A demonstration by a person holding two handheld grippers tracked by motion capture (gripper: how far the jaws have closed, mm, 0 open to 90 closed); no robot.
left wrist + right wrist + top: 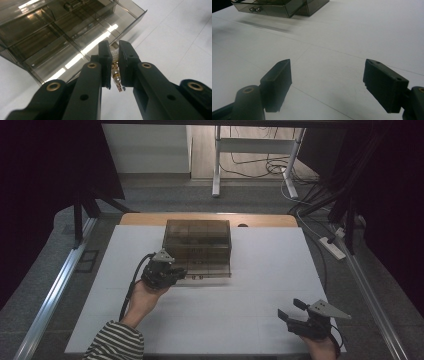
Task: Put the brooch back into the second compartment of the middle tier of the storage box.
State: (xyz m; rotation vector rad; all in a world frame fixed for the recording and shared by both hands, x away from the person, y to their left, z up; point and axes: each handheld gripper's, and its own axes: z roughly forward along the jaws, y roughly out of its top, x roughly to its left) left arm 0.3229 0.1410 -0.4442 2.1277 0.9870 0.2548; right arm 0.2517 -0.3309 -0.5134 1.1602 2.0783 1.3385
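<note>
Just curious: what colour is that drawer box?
Smoky see-through brown box, clearest in the left gripper view.

surface: white table (250,320) | on it: smoked drawer box (200,240)

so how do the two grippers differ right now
The left gripper is shut on a pearl-and-gold jewellery piece; the right gripper stands wide open with nothing between its jaws. The left is at the smoky drawer box; the right rests apart over bare white table. Both have black jaws.
</note>
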